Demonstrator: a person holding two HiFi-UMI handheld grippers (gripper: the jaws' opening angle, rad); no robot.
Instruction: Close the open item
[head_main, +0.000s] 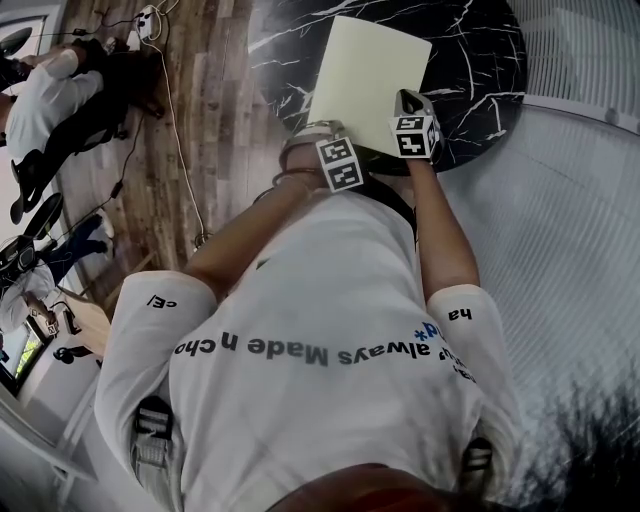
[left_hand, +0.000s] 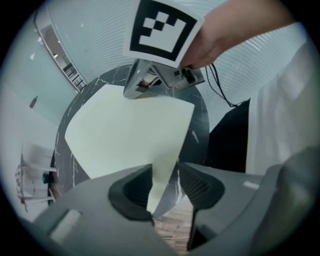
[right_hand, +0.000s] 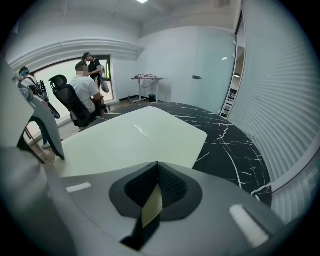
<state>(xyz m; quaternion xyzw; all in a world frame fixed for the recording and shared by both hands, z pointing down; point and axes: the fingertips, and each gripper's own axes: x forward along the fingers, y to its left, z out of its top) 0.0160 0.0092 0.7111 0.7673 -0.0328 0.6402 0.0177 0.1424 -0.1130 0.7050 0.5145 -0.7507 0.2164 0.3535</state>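
Observation:
A pale yellow-green folder (head_main: 368, 75) lies on the round black marble table (head_main: 480, 60), its near edge toward the person. My left gripper (left_hand: 165, 187) points down over the folder's near left corner. That corner (left_hand: 161, 175) stands between the jaws, and the right pad is clear of it, so the jaws are open. My right gripper (right_hand: 156, 172) is shut on the folder's near right edge, with a thin yellow strip pinched between the pads. Seen from the right gripper, the folder (right_hand: 135, 140) spreads out flat ahead. The right gripper (left_hand: 137, 85) also shows across the folder in the left gripper view.
The table's curved edge (right_hand: 260, 190) runs close to a ribbed white wall (head_main: 580, 200). Wooden floor (head_main: 200, 120) with a cable lies to the left. People sit on office chairs (right_hand: 75, 102) by a window at the back.

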